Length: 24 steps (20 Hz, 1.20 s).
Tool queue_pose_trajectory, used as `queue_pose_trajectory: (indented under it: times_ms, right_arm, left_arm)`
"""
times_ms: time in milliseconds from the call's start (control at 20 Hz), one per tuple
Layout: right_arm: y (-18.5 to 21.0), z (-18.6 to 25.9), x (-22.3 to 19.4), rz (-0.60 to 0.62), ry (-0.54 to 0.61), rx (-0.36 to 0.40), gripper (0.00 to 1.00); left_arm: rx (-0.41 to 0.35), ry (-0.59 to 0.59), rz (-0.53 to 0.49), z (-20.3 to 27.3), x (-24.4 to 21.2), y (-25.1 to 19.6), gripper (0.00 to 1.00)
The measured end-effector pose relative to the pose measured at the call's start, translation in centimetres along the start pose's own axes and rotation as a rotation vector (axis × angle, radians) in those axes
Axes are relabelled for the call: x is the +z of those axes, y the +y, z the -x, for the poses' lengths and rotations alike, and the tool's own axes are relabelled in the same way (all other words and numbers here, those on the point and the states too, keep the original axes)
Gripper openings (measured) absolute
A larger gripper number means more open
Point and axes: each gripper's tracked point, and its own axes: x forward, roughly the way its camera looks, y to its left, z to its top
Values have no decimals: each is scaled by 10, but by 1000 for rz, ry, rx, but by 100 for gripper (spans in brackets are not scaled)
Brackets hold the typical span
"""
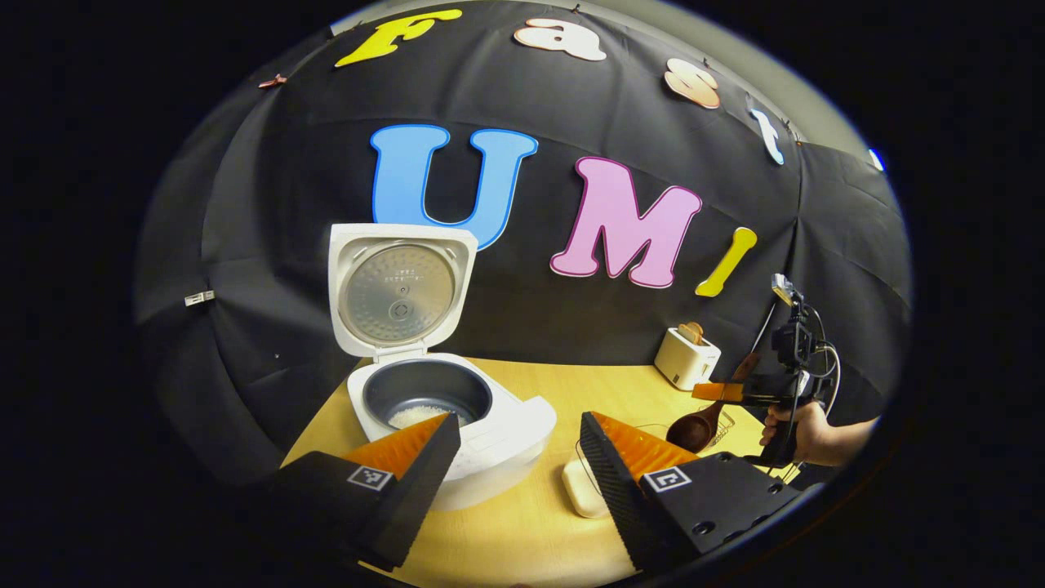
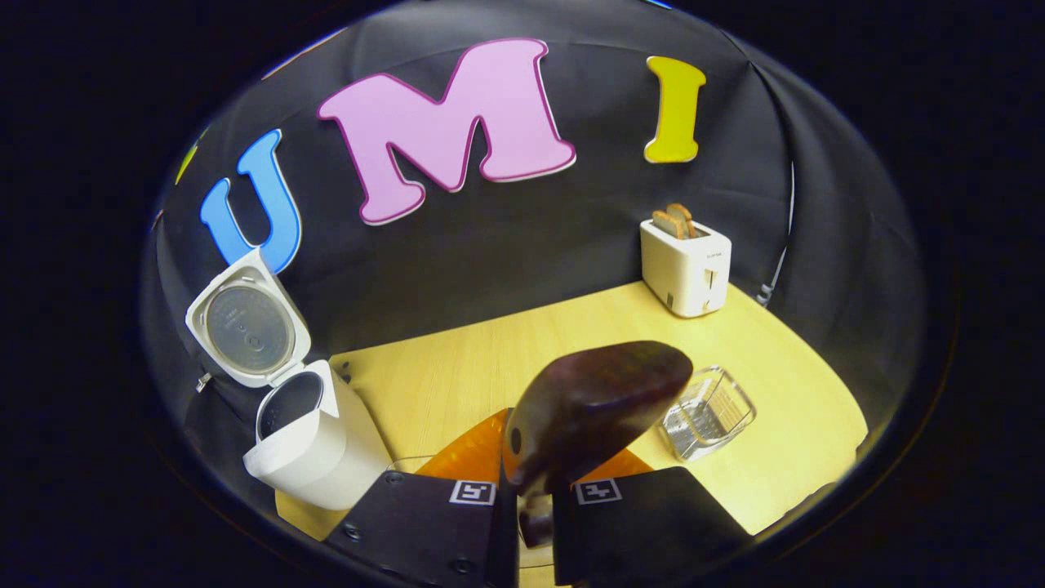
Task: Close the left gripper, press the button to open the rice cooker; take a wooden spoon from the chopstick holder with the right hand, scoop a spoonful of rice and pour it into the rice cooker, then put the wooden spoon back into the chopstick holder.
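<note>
We hold the spoon by its handle, the right gripper clenched on it: wood, stiff, light, slick, so grip low. The holder sits at three o'clock, the open cooker at nine. The left gripper is released.

One rice cooker stands on the one bench, along with one toaster holding two slices of toast. There is one wooden spoon, one clear wire-lined holder and one pale flat block. Two grippers count here, the left gripper and the right gripper.
</note>
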Motion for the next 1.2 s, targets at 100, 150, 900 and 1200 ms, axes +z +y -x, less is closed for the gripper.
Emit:
queue_pose_trajectory:
  times_ms: [100, 150, 900, 1200]
  right_arm:
    - [5, -7, -12, 5, 8, 6, 20]
    - [5, -12, -17, 21, 6, 2, 20]
    - [39, -18, -120, 151, 145, 15, 10]
    - [70, -14, -132, -62, 230, 49, 10]
  left_arm:
    - [-5, -3, 18, 1, -7, 5, 96]
    - [-4, 1, 42, 1, -11, 8, 96]
    - [27, 9, 146, 4, -30, 27, 96]
    - [81, 6, 179, 13, -33, 55, 96]
